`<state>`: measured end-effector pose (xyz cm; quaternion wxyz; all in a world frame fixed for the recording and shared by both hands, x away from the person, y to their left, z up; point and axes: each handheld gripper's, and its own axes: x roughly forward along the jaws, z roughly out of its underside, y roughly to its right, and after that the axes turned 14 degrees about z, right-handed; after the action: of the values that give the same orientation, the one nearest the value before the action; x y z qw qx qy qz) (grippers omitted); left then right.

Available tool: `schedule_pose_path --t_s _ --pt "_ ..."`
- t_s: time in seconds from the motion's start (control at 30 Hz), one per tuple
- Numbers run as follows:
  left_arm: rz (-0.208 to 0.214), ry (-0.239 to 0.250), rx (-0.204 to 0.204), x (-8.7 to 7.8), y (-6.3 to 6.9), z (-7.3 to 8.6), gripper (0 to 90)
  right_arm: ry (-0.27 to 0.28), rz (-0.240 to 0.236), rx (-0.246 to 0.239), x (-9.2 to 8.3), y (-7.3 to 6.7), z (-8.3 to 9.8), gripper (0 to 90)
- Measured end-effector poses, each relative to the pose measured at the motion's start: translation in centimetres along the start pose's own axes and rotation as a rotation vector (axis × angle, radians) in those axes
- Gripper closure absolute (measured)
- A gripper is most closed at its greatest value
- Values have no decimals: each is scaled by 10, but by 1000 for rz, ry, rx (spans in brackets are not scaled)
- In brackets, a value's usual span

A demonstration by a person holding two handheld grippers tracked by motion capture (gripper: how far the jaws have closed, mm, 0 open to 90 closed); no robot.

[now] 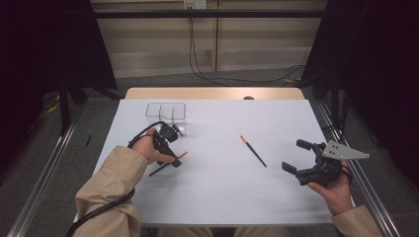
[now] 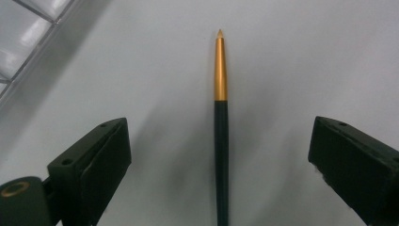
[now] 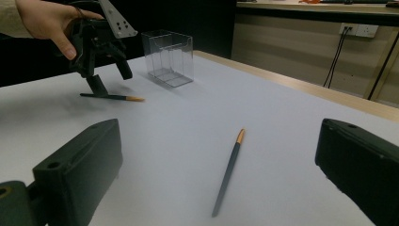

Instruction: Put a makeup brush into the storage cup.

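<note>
Pen (image 2: 221, 136) between the left gripper (image 2: 221, 155) jaws: smooth dark barrel, satin gold metallic tip. Box (image 3: 169, 57) beyond: clear glossy plastic. Table (image 1: 222, 187): matt white.

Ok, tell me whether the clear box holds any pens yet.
Empty. The clear box shows bare compartments; one pen lies on the table between the open left gripper, the other pen mid-table.

Legible text, labels, brands, numbers, signs: none. Checked surfaces carry no readable marking: both pens (image 1: 253, 150) (image 2: 220, 127), clear box (image 1: 166, 117), tabletop (image 1: 222, 182), grey plate (image 1: 343, 150), wall socket (image 3: 360, 30).
</note>
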<state>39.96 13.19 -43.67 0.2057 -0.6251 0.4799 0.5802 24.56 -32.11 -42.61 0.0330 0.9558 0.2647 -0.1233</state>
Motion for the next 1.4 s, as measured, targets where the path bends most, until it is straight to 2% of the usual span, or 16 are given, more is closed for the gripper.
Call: schedule_pose_path --t_s 0.33,0.5,0.63,0.87,1.07,1.17,1.23,1.4 --pt "5 -46 -5 4 -1 -7 110 4 -2 -1 0 0 0 7" --pt "3 -66 -3 6 -2 -7 185 5 -4 -1 0 0 0 7" --pt "4 -67 -8 6 -4 -7 261 6 -5 -2 -1 0 0 7" --pt "28 -74 3 6 -6 -8 401 7 -5 -3 -1 0 0 8" --pt "22 -81 -5 8 -5 -9 450 3 -6 -4 -1 1 0 8" --pt "37 -67 -7 7 -5 -10 495 4 -6 -3 -1 0 0 8" --pt "26 -69 -11 8 -5 -10 500 8 -7 -3 -1 0 0 7" --pt "25 -80 7 8 -5 -11 509 6 -7 -6 -1 0 0 7"
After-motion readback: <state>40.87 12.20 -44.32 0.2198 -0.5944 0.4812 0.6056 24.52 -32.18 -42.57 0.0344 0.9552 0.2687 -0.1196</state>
